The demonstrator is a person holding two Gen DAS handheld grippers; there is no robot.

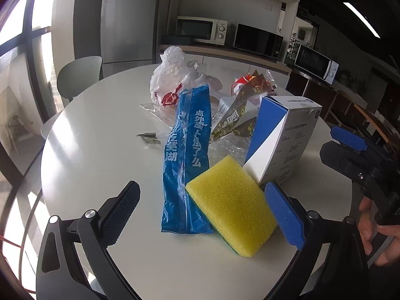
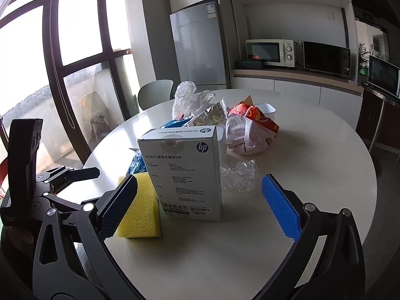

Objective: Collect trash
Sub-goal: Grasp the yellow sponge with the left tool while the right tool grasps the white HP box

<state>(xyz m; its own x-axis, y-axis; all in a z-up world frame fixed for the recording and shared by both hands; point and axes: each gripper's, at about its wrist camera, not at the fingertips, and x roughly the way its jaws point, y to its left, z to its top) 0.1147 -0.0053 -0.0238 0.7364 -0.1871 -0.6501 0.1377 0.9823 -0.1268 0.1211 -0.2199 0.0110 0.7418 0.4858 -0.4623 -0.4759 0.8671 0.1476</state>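
Trash lies heaped on a round white table (image 1: 100, 165). In the left wrist view my left gripper (image 1: 202, 212) is open, its fingers on either side of a blue plastic wrapper (image 1: 186, 157) and a yellow sponge (image 1: 232, 207), touching neither. A white and blue HP box (image 1: 282, 137) stands behind the sponge. Farther back are a clear plastic bag (image 1: 175, 80) and printed snack wrappers (image 1: 240, 115). In the right wrist view my right gripper (image 2: 200, 205) is open just in front of the HP box (image 2: 187, 167), with the sponge (image 2: 141, 210) by its left finger. A red snack bag (image 2: 252, 127) lies beyond.
Crumpled clear film (image 2: 238, 175) lies right of the box. A small metal scrap (image 1: 148, 137) sits on the table's left. A pale chair (image 1: 80, 75) stands at the far edge, with a fridge (image 2: 200, 47) and microwaves (image 2: 271, 52) behind. A hand (image 1: 377, 230) holds the right gripper's handle.
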